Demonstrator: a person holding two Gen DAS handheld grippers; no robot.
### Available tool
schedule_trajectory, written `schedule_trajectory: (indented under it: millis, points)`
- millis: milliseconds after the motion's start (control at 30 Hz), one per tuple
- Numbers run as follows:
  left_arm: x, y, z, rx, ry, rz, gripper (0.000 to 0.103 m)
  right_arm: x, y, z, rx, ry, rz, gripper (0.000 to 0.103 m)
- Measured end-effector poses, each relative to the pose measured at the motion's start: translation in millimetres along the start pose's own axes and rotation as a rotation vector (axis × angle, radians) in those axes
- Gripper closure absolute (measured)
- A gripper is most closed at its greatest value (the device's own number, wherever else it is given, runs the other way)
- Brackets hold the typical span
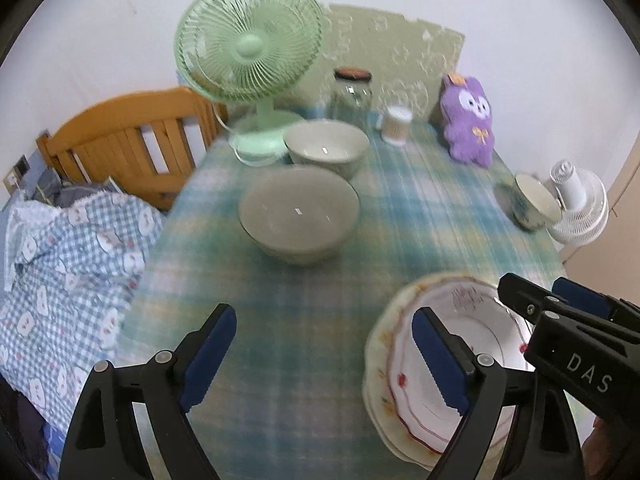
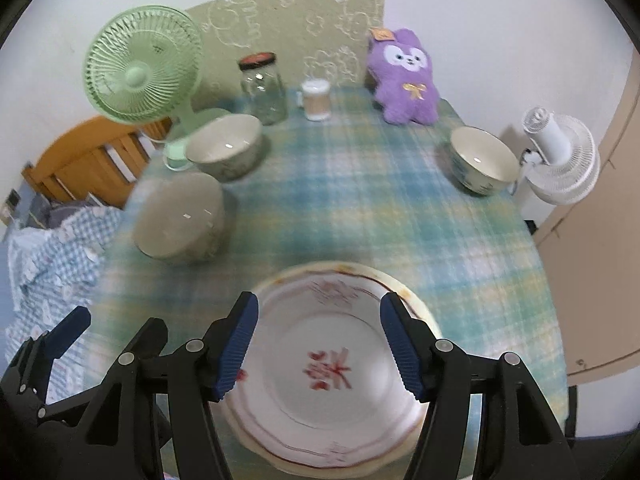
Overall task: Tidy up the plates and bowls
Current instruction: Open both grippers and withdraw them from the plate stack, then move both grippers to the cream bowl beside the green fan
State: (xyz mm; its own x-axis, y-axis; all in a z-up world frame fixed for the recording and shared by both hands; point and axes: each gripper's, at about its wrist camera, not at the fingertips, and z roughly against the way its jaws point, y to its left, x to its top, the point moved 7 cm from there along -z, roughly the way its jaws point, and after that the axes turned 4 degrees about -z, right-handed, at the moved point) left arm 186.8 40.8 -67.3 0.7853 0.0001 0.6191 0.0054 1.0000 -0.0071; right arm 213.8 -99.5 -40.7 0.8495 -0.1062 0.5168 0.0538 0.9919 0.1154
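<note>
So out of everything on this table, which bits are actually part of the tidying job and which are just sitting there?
Part of the job:
- stacked plates
- grey bowl
- bowl by the green fan
- patterned bowl

Just lying about:
- green fan
- glass jar
- small cup
- purple plush toy
- white fan

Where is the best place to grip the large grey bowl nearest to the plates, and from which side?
Grip the grey bowl at its rim, coming from above with one jaw inside and one outside the wall. It stands upright and looks empty, its wide round body likely exceeds the jaws, and the near rim faces the left gripper with bare tablecloth around.
</note>
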Motion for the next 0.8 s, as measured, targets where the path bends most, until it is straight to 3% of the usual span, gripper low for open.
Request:
schedule_trajectory:
  millis: [167, 267, 567, 700, 800]
  points:
    - [20.4, 19.3, -4.7, 0.026, -0.026, 0.009, 0.013, 21.3, 26.4, -4.4, 0.003, -0.041, 0.049, 0.036]
    - [31.9, 27.3, -13.8, 0.041, -0.033, 0.019, 0.015, 33.9, 38.5, -12.8, 0.015, -0.063, 0.08, 0.023]
    - [59.9, 45.1, -58.0, 0.1, -0.003, 0.055, 0.021, 71.9, 58.7, -70.4, 0.061, -0.015, 0.109, 0.023]
    - [67.3, 48.9, -84.0, 0.113, 0.015, 0.069, 0.032, 80.4, 66.7, -95.6, 0.094, 0.008, 0.122, 0.023]
    - [69.4, 53.4, -100.1, 0.129, 0.019, 0.091, 0.035, 83.3, 71.3, -113.2, 0.103, 0.023, 0.124, 0.024]
